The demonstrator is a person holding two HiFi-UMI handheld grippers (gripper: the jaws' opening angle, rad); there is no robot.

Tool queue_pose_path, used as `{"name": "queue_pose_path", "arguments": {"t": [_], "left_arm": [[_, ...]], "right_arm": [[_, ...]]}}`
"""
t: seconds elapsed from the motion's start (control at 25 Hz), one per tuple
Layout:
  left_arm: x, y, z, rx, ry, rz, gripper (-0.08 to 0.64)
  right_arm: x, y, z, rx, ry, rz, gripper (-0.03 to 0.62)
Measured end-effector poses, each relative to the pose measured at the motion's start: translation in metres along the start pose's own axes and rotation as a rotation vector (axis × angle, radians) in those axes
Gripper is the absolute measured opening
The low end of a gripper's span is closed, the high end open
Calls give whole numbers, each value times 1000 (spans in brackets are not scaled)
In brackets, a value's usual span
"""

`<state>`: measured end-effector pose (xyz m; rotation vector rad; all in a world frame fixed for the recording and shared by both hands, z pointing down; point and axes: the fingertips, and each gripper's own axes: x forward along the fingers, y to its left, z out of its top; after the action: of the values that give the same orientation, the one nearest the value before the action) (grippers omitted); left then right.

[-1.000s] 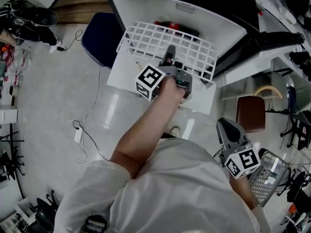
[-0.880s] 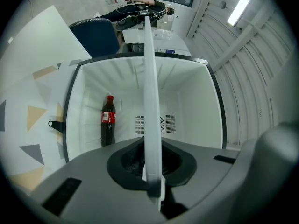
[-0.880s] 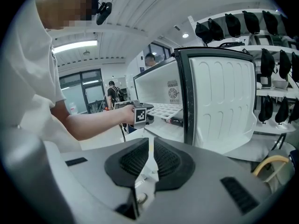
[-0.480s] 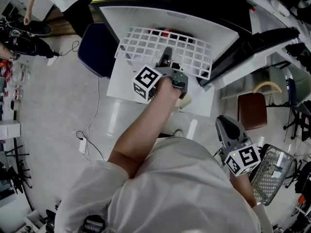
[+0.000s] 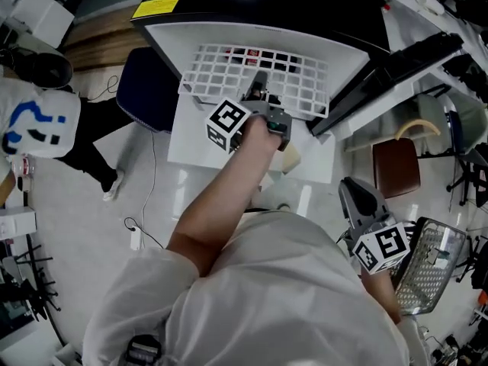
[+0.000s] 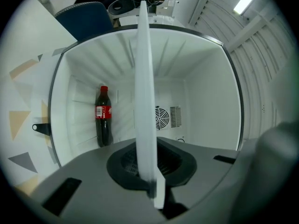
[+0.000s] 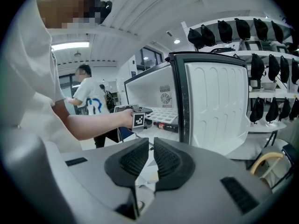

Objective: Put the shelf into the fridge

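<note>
Since a moment ago the white wire shelf (image 5: 221,73) is sliding deeper into the fridge (image 5: 347,52), its far edge now passing under the top of the opening. A bystander in a white shirt (image 5: 38,124) is walking in across the floor to the left.

The left gripper (image 5: 259,96) is clamping the shelf at the middle of its near edge, jaws squeezed onto the thin rim. It is pointing level, straight at the fridge's back wall. From those jaws the shelf is reaching directly ahead, lying flat, with its long side running across the opening from one side wall to the other. Its near edge is still hanging outside the front of the cabinet. Beneath it a cola bottle (image 6: 103,115) is lying on the fridge floor.

The right gripper (image 5: 360,198) is hanging low at the person's right side, well apart from the fridge, jaws drawn together on nothing. The left hand is clearly the nearer one and is doing the work alone.

I'd judge the coming push is hinging on keeping the shelf square to the side walls, so that both short edges are riding along the walls together and no corner is jamming.
</note>
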<state>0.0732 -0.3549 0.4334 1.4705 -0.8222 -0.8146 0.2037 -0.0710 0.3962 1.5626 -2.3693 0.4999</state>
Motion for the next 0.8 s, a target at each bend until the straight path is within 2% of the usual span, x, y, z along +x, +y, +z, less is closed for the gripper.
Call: {"name": "queue_pose_path", "arguments": {"t": [0.8], "left_arm": [[53,1,7,12,97,-14,37]], "right_arm": [[5,-7,3,54,-14,-150,43]]}}
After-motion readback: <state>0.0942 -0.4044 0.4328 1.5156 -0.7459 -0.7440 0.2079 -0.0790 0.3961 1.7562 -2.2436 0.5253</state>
